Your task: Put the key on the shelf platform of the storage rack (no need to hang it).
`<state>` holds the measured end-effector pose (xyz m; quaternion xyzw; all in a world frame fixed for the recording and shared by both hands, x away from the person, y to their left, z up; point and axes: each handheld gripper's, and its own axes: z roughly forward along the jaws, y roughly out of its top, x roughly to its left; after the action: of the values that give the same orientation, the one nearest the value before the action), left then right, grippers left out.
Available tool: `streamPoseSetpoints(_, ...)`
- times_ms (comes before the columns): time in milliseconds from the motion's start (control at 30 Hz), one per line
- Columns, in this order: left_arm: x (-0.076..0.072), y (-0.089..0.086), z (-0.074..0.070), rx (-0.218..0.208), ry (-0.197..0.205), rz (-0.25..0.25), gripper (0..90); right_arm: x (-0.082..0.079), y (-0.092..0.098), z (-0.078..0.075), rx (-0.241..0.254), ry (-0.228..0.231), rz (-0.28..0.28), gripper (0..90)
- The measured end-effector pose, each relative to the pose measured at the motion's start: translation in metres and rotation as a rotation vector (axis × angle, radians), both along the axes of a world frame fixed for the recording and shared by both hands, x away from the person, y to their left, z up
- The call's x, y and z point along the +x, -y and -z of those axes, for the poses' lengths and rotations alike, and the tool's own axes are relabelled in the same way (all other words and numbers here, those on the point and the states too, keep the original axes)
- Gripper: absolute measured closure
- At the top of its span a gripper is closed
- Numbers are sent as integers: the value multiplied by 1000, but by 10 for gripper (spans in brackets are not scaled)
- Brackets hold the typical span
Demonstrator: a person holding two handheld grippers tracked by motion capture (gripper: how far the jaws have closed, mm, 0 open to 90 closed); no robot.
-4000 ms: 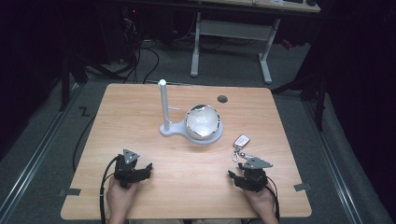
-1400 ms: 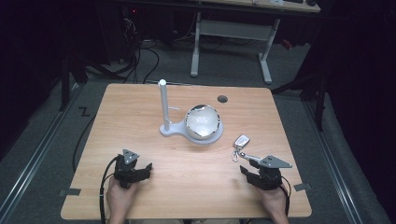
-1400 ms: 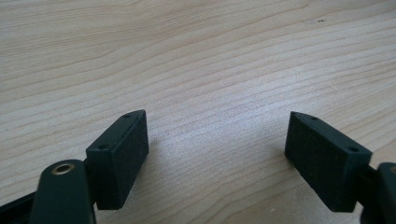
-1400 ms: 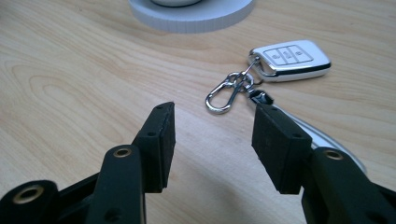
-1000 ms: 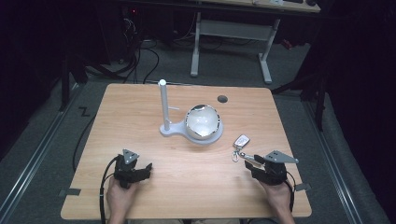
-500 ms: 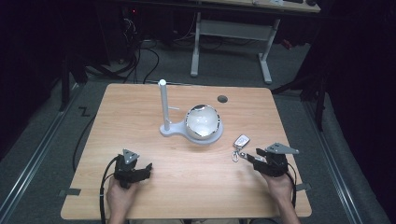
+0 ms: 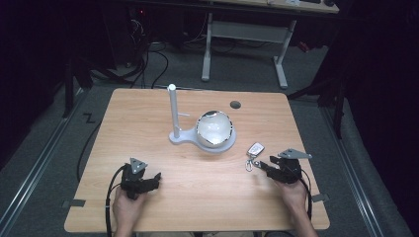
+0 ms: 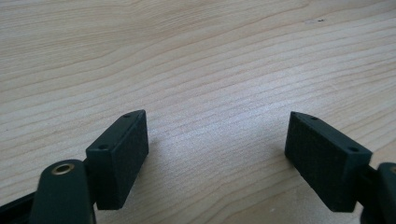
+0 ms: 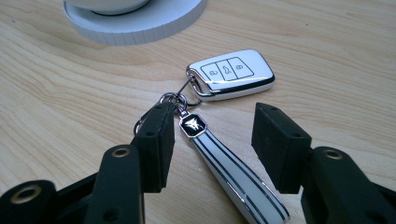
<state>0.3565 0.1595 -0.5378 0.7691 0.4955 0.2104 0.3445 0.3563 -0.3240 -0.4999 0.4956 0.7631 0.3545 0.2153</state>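
The left tongs [image 7: 141,178] rest at about seven o'clock on the tabletop [image 7: 148,123], jaws spread wide with nothing but bare wood between them in the left gripper view; they sit well apart from anything worth picking up. Moving across, a white stand [image 7: 175,133] with an upright post [image 7: 172,111] sits near the centre, and just beside the post, on the same base, is a shiny rounded bowl or dome [image 7: 214,129]; I cannot tell which it is from here. A small dark round hole or grommet [image 7: 235,104] lies at about one o'clock.

The key fob [image 9: 231,74] lies at about four o'clock, near the stand's base but not touching it; its strap [image 9: 233,170] runs back from the ring [image 9: 173,99] toward the right tongs [image 7: 267,165], so the long axis of the whole thing points roughly along those jaws. In the right gripper view the jaws stand apart with the strap lying between them, nearer the left-hand jaw, whose tip is just beside the ring; neither jaw looks to be pressing the strap. The right hand [image 7: 291,190] is plainly the nearer one; my guess is a closing on the strap comes next.

The strap's near end is cut off at the bottom edge; whether the jaw tip touches the ring I cannot make out.
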Motion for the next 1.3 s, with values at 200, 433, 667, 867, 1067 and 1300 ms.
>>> streamPoseSetpoints(200,0,0,0,0,0,0,218,7,-2,7,-11,-26,-2,497)
streamPoseSetpoints(433,0,0,0,0,0,0,219,12,-2,11,-14,-40,-4,497)
streamPoseSetpoints(667,0,0,0,0,0,0,219,18,-10,12,-34,-52,-21,496)
streamPoseSetpoints(867,0,0,0,0,0,0,218,24,-17,16,-69,-54,-31,521)
streamPoseSetpoints(1067,0,0,0,0,0,0,218,26,-20,21,-98,-75,-39,578)
streamPoseSetpoints(1300,0,0,0,0,0,0,218,25,-24,22,-106,-77,-65,670)
